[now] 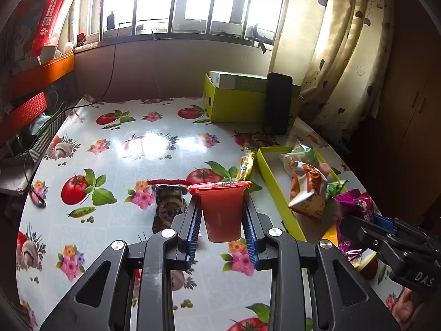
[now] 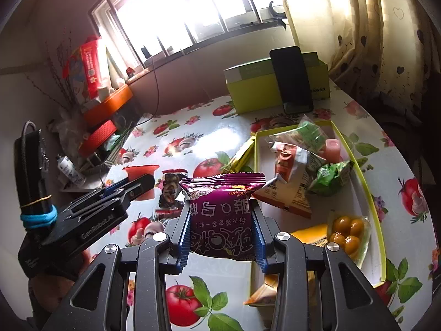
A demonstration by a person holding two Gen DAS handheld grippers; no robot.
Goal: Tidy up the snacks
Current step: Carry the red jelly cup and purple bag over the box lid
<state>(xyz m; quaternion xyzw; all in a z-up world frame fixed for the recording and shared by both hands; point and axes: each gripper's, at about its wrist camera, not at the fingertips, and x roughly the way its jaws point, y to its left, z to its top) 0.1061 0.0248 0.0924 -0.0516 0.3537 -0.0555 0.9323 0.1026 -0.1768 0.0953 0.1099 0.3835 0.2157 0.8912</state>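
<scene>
My left gripper (image 1: 222, 204) is shut on a red jelly cup (image 1: 220, 218) with a red foil lid, held upright above the flowered tablecloth. The right wrist view shows that cup (image 2: 140, 169) at left in the left gripper (image 2: 137, 186). My right gripper (image 2: 222, 209) is shut on a purple snack packet (image 2: 223, 220), beside the yellow-green tray (image 2: 369, 193). Several snacks lie in the tray: an orange-white packet (image 2: 286, 171), a green packet (image 2: 328, 176), a pink cup (image 2: 333, 147) and a pack of yellow balls (image 2: 348, 234). A dark packet (image 1: 168, 204) and a yellow stick snack (image 1: 245, 162) lie on the table.
A green shoebox (image 1: 234, 104) stands at the table's far edge with a black phone (image 1: 278, 104) leaning against it. Orange shelves (image 1: 44, 74) and clutter crowd the left side. A black cable (image 1: 110, 82) runs onto the table. Curtains (image 1: 344, 55) hang at right.
</scene>
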